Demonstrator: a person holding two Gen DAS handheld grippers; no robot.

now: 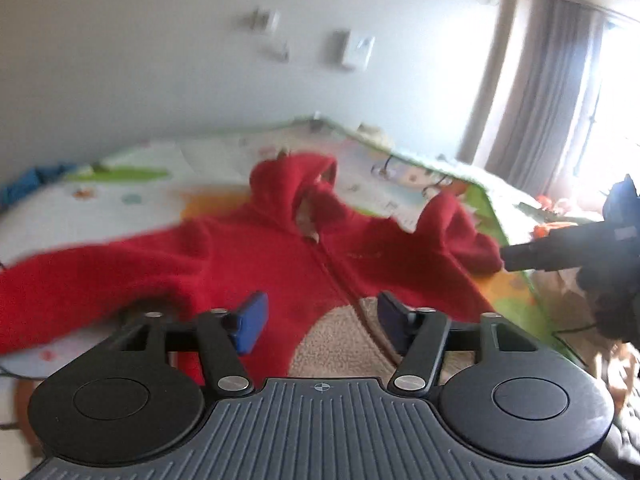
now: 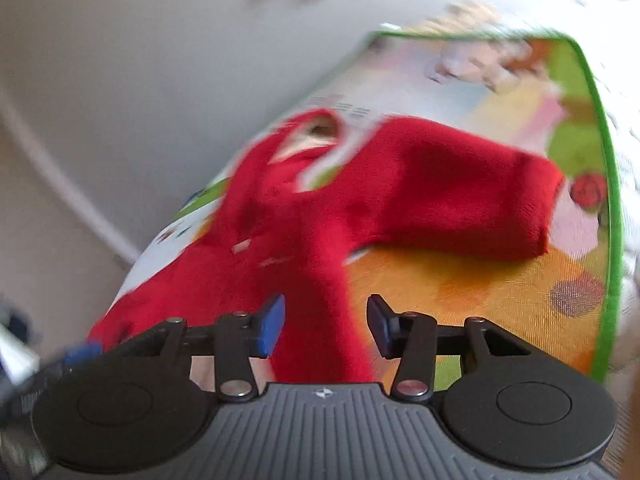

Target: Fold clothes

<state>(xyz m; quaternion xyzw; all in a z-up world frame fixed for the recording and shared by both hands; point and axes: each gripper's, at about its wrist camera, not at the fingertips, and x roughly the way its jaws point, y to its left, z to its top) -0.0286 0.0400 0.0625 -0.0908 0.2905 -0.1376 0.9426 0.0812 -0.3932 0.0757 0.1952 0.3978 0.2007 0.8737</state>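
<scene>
A red hooded fleece suit lies spread face up on a colourful play mat, zip closed, hood toward the wall, both sleeves flung outward. No fold appears made yet; sleeves, body and hood all remain to be brought in. The left tool hovers wide open over the beige belly patch, gripping nothing. The right tool, also spread wide, straddles a ridge of red fabric, though blur makes contact hard to judge. The right sleeve lies nearby on the mat.
</scene>
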